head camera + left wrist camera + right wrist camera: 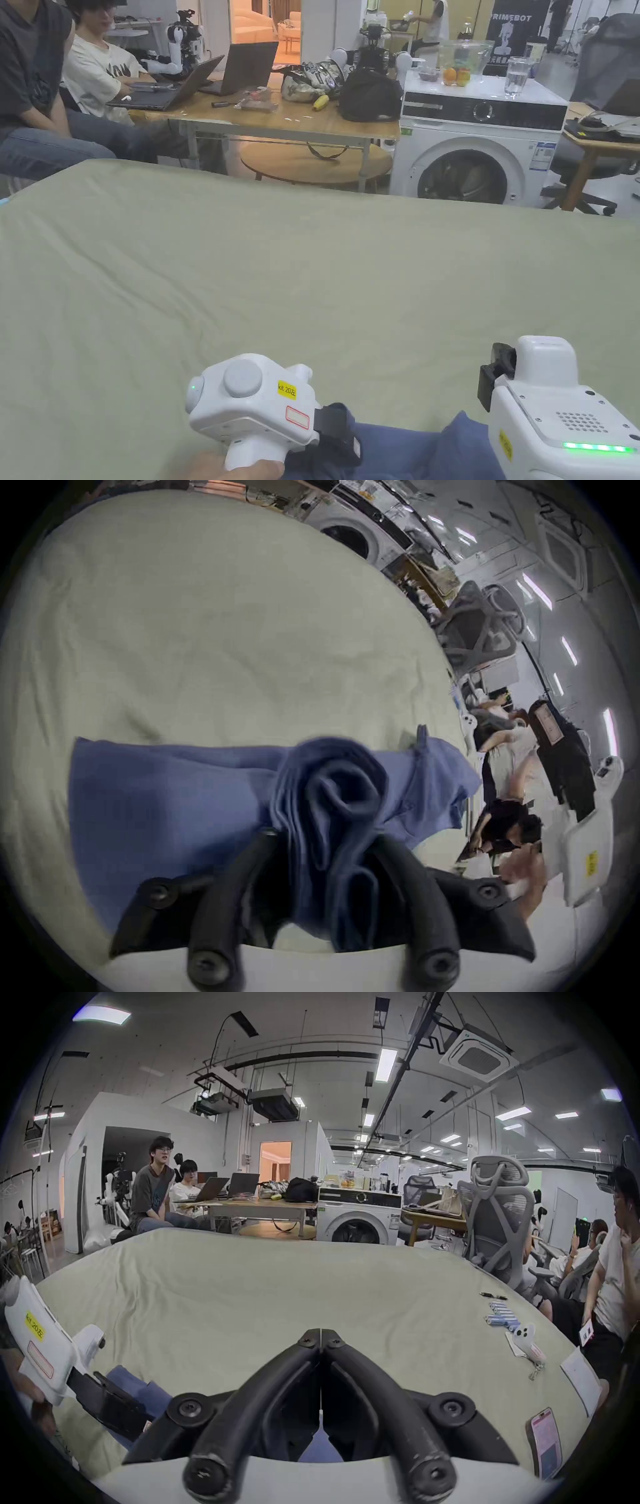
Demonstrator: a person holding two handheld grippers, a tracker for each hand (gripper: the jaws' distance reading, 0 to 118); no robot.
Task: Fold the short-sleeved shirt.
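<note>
1. My left claw (325, 847) is clamped on a bunched wad of the soft blue cotton short-sleeved shirt (166, 798); both black jaws press into the folds, I judge so that I can lift and spread the cloth.
2. The rest of the shirt lies on the pale green bedsheet (300, 262) at the near edge of the bed, trailing away from my left claw.
3. My right claw (321, 1342) has its jaws together with no cloth between the tips; a bit of blue shows beneath it. It hovers at the near right, probably waiting to take a second corner.
4. The fold looks barely begun: the shirt is crumpled, not flat.
5. Across the room, on the white washing machine (475, 150), a clear glass bowl (465, 59) holds orange fruit, and a clear drinking glass (517, 75) stands beside it.
</note>
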